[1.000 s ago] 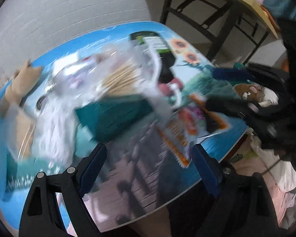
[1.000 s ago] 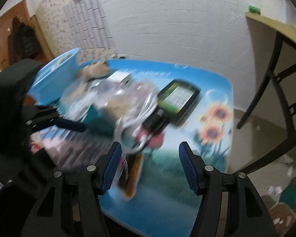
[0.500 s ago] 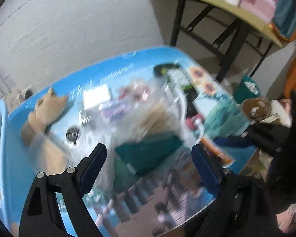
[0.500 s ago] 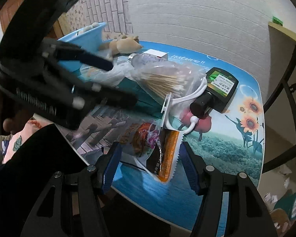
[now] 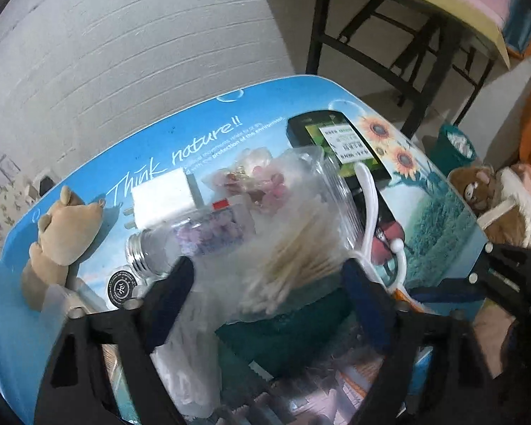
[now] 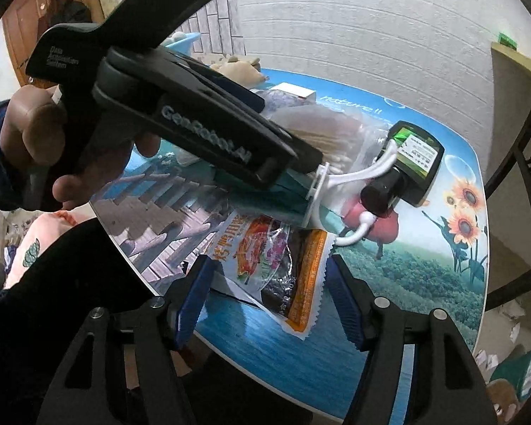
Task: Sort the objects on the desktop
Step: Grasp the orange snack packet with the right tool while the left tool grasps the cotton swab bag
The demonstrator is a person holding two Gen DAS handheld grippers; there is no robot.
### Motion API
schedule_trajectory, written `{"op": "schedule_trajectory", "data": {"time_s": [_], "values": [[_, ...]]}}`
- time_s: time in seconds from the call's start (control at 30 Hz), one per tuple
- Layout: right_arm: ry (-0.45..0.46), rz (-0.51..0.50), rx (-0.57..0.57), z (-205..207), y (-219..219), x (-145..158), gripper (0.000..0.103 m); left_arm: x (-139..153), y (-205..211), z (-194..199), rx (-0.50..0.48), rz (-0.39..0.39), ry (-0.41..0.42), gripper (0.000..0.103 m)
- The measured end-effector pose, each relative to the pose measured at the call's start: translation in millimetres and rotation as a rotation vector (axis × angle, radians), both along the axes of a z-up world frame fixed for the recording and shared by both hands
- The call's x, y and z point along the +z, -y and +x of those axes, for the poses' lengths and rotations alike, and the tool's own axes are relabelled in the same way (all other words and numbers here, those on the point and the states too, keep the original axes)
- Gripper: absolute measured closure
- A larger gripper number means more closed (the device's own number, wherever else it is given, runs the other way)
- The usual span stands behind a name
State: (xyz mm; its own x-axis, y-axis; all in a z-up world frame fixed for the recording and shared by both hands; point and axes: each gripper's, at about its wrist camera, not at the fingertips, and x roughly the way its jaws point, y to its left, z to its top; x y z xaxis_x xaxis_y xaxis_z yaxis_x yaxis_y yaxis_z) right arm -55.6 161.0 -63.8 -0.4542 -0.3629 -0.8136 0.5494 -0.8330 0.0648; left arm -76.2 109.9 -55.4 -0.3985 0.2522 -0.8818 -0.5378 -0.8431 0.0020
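The left hand-held gripper [image 5: 265, 283] is closing around a bag of cotton swabs [image 5: 293, 248]; the right hand-held gripper [image 6: 265, 290] is opening, released, astride a snack packet [image 6: 276, 265] at the worktop's [image 6: 389, 283] near edge.

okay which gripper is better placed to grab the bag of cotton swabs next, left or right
Left. The left gripper frames the bag of cotton swabs, jaws closing around it. The right gripper sits over the snack packet.

The right gripper [image 6: 267, 288] hangs over the near edge of the printed bench [image 6: 407, 283], its jaws opening with the orange snack packet [image 6: 276, 265] lying between them, untouched. Beyond, a hand [image 6: 63, 141] holds the left gripper [image 6: 301, 156] over the bag of cotton swabs [image 6: 336, 131], beside a white hook [image 6: 350, 191] and a black bottle [image 6: 407, 163].
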Motion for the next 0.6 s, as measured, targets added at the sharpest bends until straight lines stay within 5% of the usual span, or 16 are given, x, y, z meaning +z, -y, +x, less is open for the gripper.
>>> {"op": "schedule_trajectory", "data": {"time_s": [0.37, 0.6], "values": [[-0.002, 0.001, 0.016, 2.7, 1.3, 7.8, 0.082, 4.4, -4.5, 14.4, -0.029, 0.027, 0.022, 0.076], [-0.019, -0.017, 0.023, 11.3, -0.8, 22.2, 0.087, 26.9, 4.0, 24.3, -0.028, 0.029, -0.017, 0.082]]}}
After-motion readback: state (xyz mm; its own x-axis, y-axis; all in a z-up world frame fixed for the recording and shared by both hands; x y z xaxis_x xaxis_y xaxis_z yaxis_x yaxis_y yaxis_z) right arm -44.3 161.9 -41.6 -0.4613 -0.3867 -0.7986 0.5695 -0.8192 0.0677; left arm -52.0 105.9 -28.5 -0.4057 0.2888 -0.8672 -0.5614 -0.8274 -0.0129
